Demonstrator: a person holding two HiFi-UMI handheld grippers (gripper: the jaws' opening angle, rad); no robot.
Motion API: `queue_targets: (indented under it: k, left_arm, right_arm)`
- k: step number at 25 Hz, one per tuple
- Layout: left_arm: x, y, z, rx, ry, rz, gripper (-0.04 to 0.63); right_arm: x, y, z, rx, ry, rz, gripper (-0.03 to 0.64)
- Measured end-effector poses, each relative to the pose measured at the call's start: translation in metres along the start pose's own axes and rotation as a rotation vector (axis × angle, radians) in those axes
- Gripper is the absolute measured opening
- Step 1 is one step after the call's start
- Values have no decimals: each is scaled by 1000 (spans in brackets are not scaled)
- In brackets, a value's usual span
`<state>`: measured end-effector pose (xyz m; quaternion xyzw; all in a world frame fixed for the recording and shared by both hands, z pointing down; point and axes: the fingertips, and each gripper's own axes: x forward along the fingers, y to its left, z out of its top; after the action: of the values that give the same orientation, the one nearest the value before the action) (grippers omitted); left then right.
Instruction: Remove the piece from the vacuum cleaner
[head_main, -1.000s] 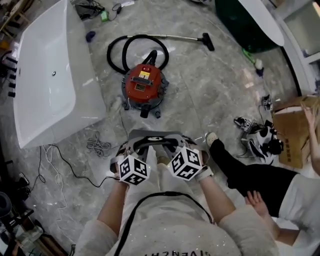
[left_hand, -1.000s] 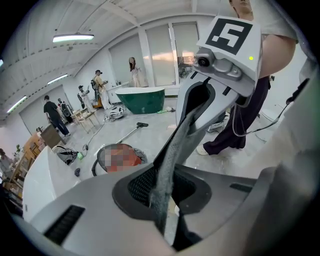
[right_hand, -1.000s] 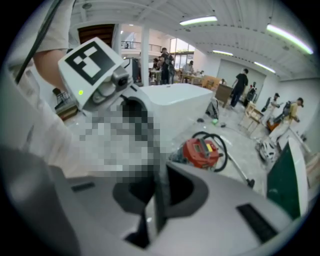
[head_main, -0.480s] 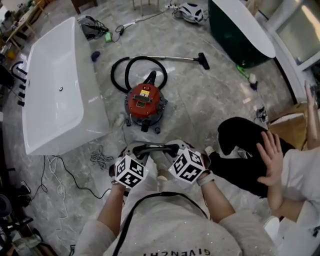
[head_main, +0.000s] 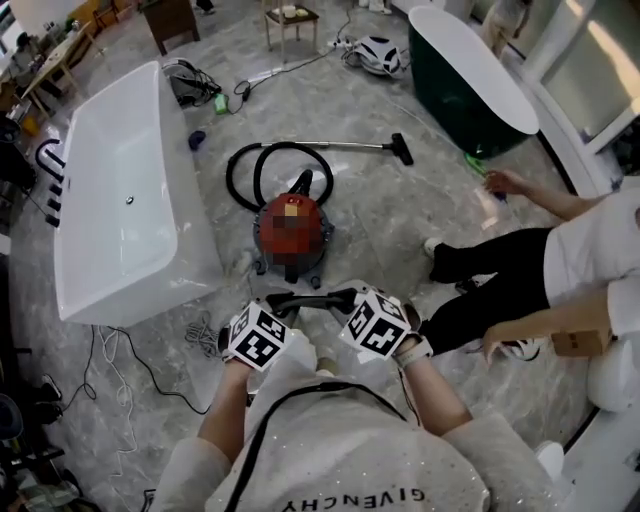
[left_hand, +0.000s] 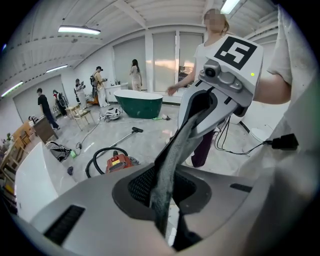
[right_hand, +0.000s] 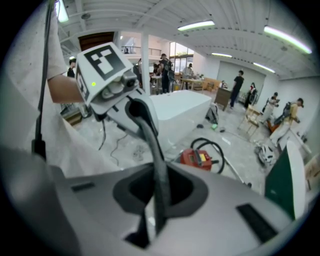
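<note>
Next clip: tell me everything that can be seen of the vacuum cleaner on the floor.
The vacuum cleaner is a round red canister with a yellow label on top and a dark base on castors. It stands upright on the grey marbled floor, beside the white bathtub but apart from it. A black hose leaves its far side and loops behind it, joining a straight metal wand that ends in a black floor nozzle. Only the floor touches it.

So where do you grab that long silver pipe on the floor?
I'd take the silver pipe near its middle, coming straight down from above with the jaws across it. It lies flat and straight on the floor, and that stretch looks clear of the black hose loop and the nozzle.
</note>
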<state>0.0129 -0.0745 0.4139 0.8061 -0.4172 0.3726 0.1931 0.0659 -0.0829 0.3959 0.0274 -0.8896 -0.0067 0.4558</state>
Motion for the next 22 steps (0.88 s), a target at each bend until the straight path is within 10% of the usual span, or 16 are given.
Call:
queue_targets:
  k: [22]
  left_arm:
    - [-26, -3, 9, -36, -3, -18, 69]
  right_arm:
    - [-17, 11, 17, -28, -9, 41, 40]
